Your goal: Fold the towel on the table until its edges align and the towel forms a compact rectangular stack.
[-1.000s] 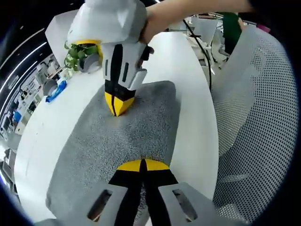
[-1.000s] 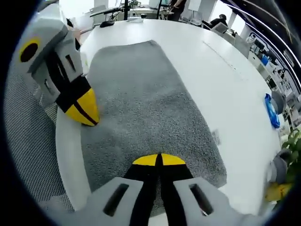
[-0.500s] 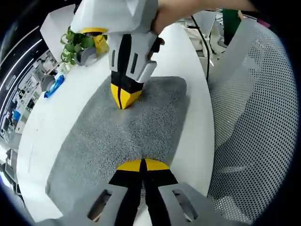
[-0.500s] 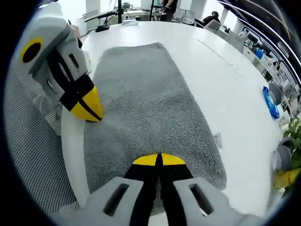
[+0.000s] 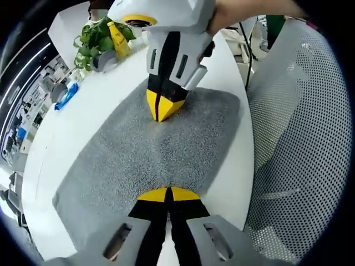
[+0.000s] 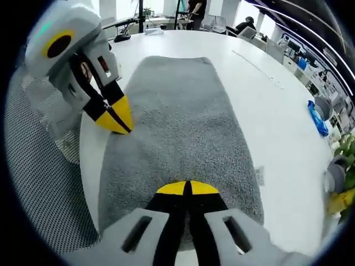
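The gray towel [image 6: 183,127] lies flat on the white table [image 6: 272,116]. My left gripper [image 5: 166,195] and right gripper [image 6: 186,188] are both squeezed tight, each pinching the towel's near edge (I think). I should lift both sides evenly, so the edges meet neatly.

The towel [image 5: 138,149] is a speckled salt-and-pepper grey, laid on a plain glossy white worktop [image 5: 83,122]. Both tools, left [image 5: 168,195] and right [image 6: 186,188], are light grey with black jaws and bright yellow tips. Off to the side there's a green leafy plant [image 5: 94,39] with a yellow bottle [image 5: 118,37], something blue [image 5: 67,95], and a chair [image 5: 299,138] in white mesh with dark dots.
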`<state>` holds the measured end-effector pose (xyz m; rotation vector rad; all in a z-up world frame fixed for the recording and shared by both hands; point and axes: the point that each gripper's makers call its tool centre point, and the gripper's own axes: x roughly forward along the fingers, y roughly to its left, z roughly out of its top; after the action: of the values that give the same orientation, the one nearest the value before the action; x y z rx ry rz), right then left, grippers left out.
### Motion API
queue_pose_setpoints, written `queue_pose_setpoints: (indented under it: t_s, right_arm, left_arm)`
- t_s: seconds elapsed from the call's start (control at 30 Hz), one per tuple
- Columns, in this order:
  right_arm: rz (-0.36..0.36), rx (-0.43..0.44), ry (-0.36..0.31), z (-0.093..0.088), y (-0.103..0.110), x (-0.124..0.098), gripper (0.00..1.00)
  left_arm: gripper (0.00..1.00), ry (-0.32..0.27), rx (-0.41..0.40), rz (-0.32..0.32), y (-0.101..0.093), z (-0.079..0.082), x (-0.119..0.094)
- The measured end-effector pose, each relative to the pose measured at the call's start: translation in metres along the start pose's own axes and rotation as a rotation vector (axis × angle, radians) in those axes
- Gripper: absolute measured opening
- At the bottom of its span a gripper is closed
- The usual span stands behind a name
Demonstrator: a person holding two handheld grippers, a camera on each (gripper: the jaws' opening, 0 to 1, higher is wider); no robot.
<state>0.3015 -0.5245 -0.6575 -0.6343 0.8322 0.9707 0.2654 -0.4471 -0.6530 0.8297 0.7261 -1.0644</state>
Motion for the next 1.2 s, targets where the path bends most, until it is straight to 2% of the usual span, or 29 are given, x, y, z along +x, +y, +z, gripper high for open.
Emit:
queue_pose_setpoints:
  t_s: [0.37, 1.2]
  right_arm:
    - [0.003, 0.043, -0.015, -0.003, 0.014, -0.004, 0.00]
    - [0.050, 0.010, -0.002, -0.001, 0.042, -0.005, 0.00]
  left_arm:
    - [0.01, 0.006, -0.028, 0.020, 0.005, -0.007, -0.002]
    - [0.01, 0.002, -0.078, 0.086, 0.022, -0.018, -0.006]
